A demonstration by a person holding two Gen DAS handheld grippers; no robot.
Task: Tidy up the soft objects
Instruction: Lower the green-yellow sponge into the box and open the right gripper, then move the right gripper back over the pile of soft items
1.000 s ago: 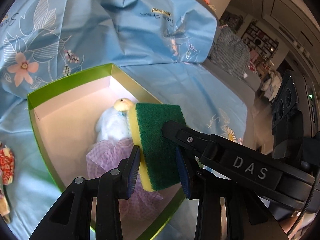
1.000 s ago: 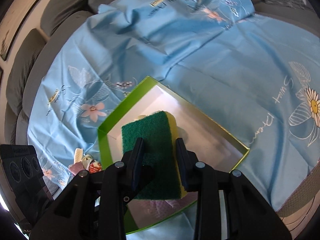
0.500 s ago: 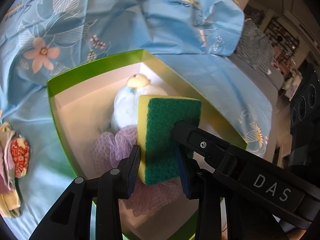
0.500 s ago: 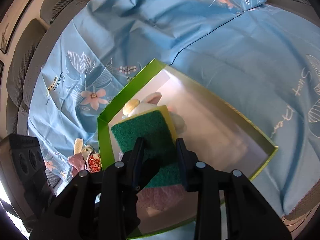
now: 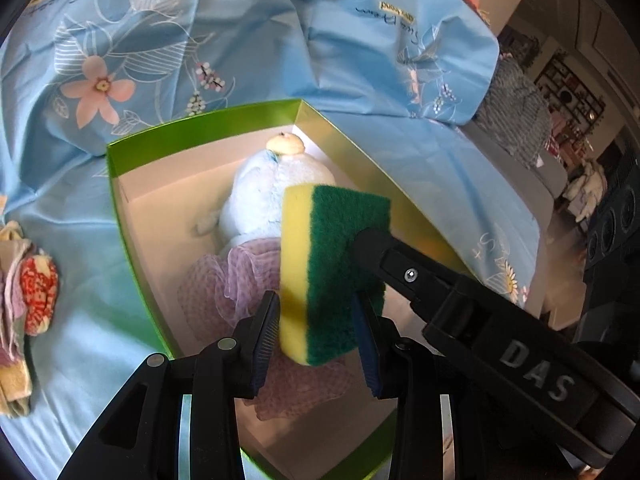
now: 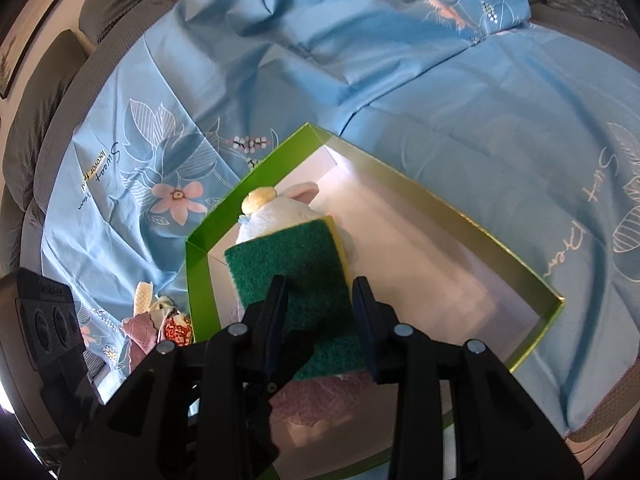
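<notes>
**A:** What did the tongs hold?

**B:** The left gripper squeezed a sponge between its pads, yellow foam on one side, dark green scouring layer on the other. The right gripper also had its fingers around the sponge, one finger lying on the green face; whether it pinched, I could not tell.

**A:** Where was the sponge?

**B:** Upright above a green-walled box, over a pale blue plush toy and a lilac mesh pouf lying inside.

**A:** Any open room?

**B:** The box floor beside the toy lay bare. The box sat on a blue floral sheet; folded cloths lay just outside its wall.
</notes>
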